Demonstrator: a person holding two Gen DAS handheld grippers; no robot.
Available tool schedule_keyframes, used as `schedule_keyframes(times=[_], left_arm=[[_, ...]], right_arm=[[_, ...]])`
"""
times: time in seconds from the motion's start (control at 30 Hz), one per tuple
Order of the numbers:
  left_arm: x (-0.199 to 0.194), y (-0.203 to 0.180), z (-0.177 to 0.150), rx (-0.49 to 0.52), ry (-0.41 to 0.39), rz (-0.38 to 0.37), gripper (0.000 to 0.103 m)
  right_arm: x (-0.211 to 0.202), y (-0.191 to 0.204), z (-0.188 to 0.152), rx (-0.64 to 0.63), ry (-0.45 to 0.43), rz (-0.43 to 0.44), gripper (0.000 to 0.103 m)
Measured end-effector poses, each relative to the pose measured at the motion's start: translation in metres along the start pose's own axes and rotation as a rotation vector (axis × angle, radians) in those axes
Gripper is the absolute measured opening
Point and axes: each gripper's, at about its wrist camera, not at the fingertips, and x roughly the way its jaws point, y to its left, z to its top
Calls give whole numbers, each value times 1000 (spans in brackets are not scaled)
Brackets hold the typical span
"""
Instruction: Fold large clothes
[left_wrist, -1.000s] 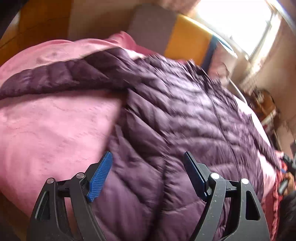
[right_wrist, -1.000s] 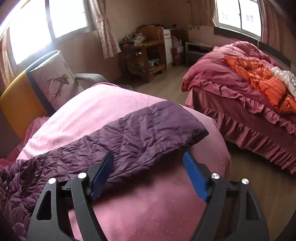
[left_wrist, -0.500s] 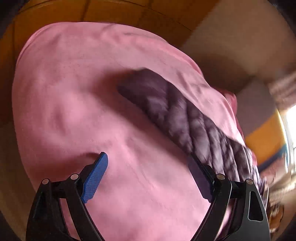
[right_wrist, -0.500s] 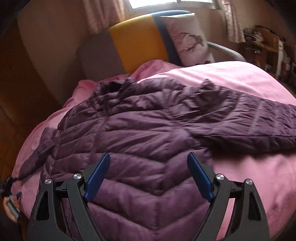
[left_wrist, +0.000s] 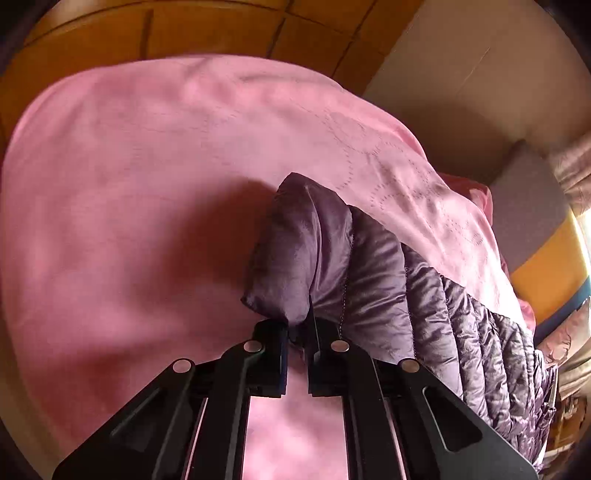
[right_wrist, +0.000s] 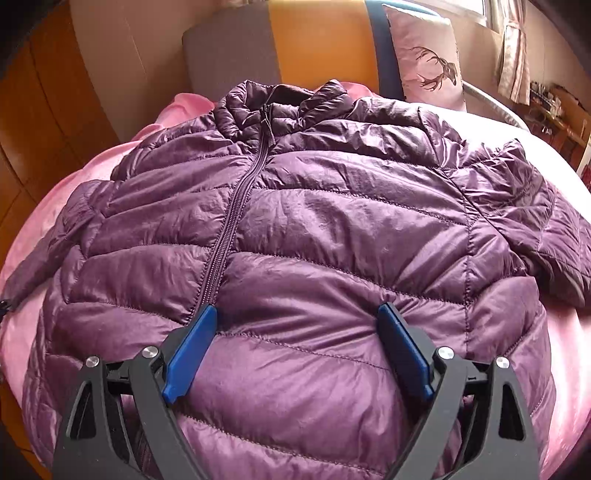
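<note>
A: Where's the jacket?

B: Purple quilted jacket (right_wrist: 314, 229) lies front-up, zipped, spread on the pink bedspread (left_wrist: 129, 184), collar toward the orange-and-grey headboard (right_wrist: 295, 40).

A: Left tool?

B: My left tool (left_wrist: 297, 332) is clamped tight on the sleeve cuff (left_wrist: 291, 251).

A: Right?

B: My right tool (right_wrist: 295, 332) hangs over the jacket's lower front, jaws wide and opening, gripping nothing. Deer pillow (right_wrist: 428, 59) beyond.

The left wrist view looks steeply down, close over a jacket (left_wrist: 369, 266) sleeve end on the pink bed (left_wrist: 129, 203). The right wrist view faces the jacket's front toward a chair (right_wrist: 295, 48) at frame top. Both share jacket and bed.
</note>
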Motion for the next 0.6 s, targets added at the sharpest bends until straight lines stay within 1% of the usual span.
schedule_keyframes(times=[0.1,0.2,0.27,0.3,0.37,0.43,0.47,0.5,0.53,0.57,0.6], left_arm=[[-18,24,-10,-28,-16,10,5],[-38,44,-30,-10,-36,60,5],[-45,53,-37,-10,-47,81,5],[-48,56,-40,-9,-49,92,5],[-51,50,-44,25,-52,128,6],[-60,42,-45,18,-50,138,10],[-67,39,-45,14,-60,137,24],[-74,34,-46,23,-80,130,50],[-85,27,-48,30,-116,126,63],[-99,19,-52,41,-168,119,76],[-110,10,-56,62,-209,106,76]], right_arm=[[7,1,2,-31,7,9,89],[16,5,8,-74,18,23,89],[24,3,13,-85,30,43,89],[26,1,15,-88,35,52,90],[28,-6,17,-78,41,72,90],[28,-9,17,-70,37,89,91],[27,-10,17,-64,35,99,91],[24,-11,16,-59,32,108,91],[20,-13,16,-54,28,118,91],[14,-17,15,-46,20,127,91],[5,-21,13,-37,10,139,91]])
